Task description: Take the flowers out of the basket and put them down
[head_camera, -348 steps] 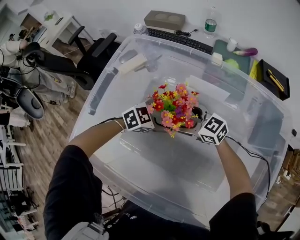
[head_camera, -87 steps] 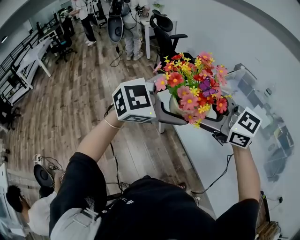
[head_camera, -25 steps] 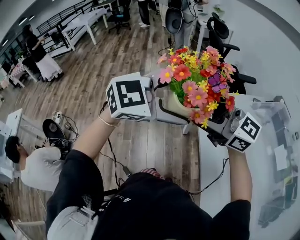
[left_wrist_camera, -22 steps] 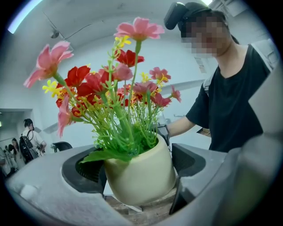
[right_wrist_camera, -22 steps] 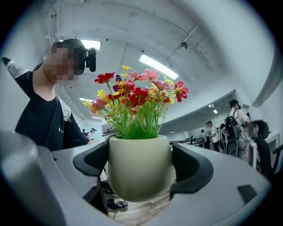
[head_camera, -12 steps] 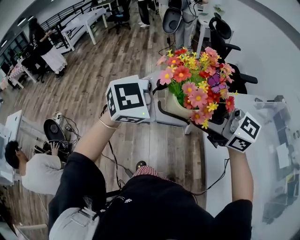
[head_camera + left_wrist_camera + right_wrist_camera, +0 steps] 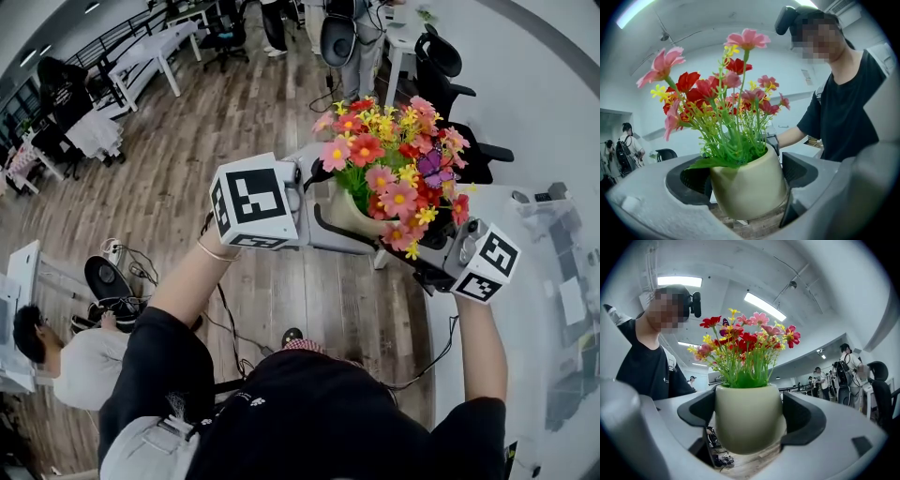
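The flowers [image 7: 394, 155], a bunch of red, pink and yellow artificial blooms on green stems, stand in a small rounded cream pot [image 7: 349, 214]. I hold the pot up in the air over the brown wooden plank floor [image 7: 234, 112], near the edge of the white table [image 7: 525, 412]. Both my forearms reach forward and up, and the grippers meet at the pot from opposite sides. My left gripper [image 7: 323, 208] has its jaws closed against the pot's sides, and my right gripper [image 7: 424, 251] clamps the same pot from the other side. In the left gripper view the pot seems to lean a little, though the wide lens may exaggerate that. In the right gripper view it sits upright between the jaws.
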